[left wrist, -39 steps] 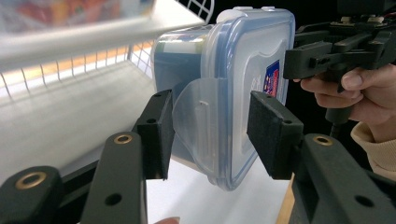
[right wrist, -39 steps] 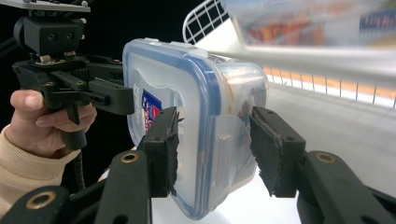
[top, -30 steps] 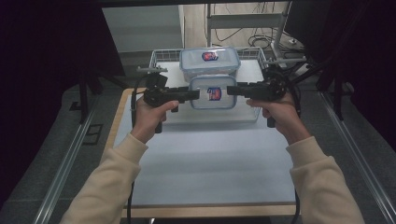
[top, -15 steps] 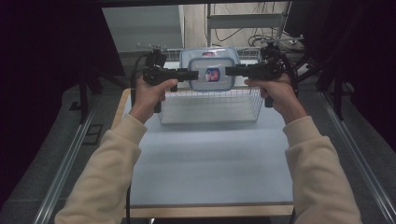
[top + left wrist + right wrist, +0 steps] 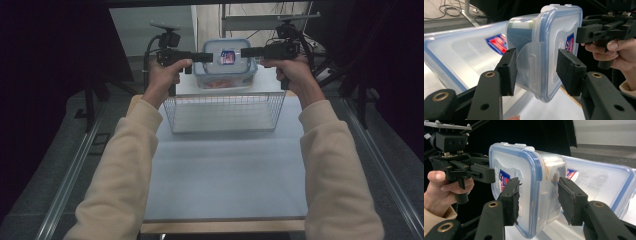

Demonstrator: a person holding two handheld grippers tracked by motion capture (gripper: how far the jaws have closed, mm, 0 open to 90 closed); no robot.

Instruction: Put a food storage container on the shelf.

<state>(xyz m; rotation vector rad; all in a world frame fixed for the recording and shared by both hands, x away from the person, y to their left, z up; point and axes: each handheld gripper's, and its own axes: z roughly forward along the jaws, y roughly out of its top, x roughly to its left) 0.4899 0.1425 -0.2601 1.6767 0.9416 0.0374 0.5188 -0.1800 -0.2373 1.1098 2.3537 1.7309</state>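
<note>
A small clear container with a blue-rimmed lid and a red-and-blue label hangs in the air above the far edge of the wire basket. It is turned on its side. My left gripper is shut on its left latch end, one pad on the base side and the other on the lid. My right gripper is shut on the opposite latch end. Both grippers lie level, tips facing each other.
A larger container of the same kind stands behind the basket, close beneath and behind the held one; it also shows as a wide lid. The grey table top stretches toward the person. Dark stands and cables flank the far end.
Both hands have risen and moved toward the far end, carrying the small container from low over the basket to in front of the larger container. The grip has stayed the same.
</note>
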